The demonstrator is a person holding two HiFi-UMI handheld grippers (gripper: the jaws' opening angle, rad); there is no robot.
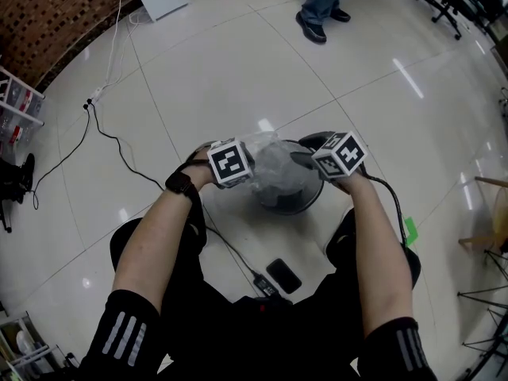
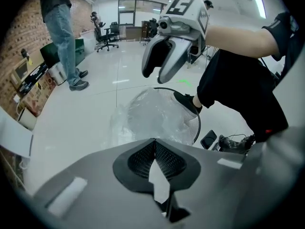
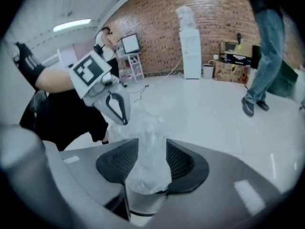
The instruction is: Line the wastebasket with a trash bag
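A black mesh wastebasket (image 1: 295, 202) stands on the white floor between the seated person's knees. A clear trash bag (image 1: 278, 165) is bunched over its top. My left gripper (image 1: 249, 165) is at the bag's left edge; in the left gripper view its jaws (image 2: 153, 140) are shut, tips meeting on the film of the trash bag (image 2: 152, 116), with the basket's rim (image 2: 196, 123) beyond. My right gripper (image 1: 311, 162) hovers over the right rim. In the right gripper view its jaws (image 3: 152, 144) stand open with a loose wad of bag (image 3: 150, 166) between them. The right gripper (image 2: 159, 69) shows with its fingers spread.
A dark phone (image 1: 283, 275) and a cable (image 1: 119, 145) lie on the floor near the person's feet. Another person (image 1: 321, 6) stands farther off. A green scrap (image 1: 410, 230) lies at the right. A white water dispenser (image 3: 190, 44) stands against the brick wall.
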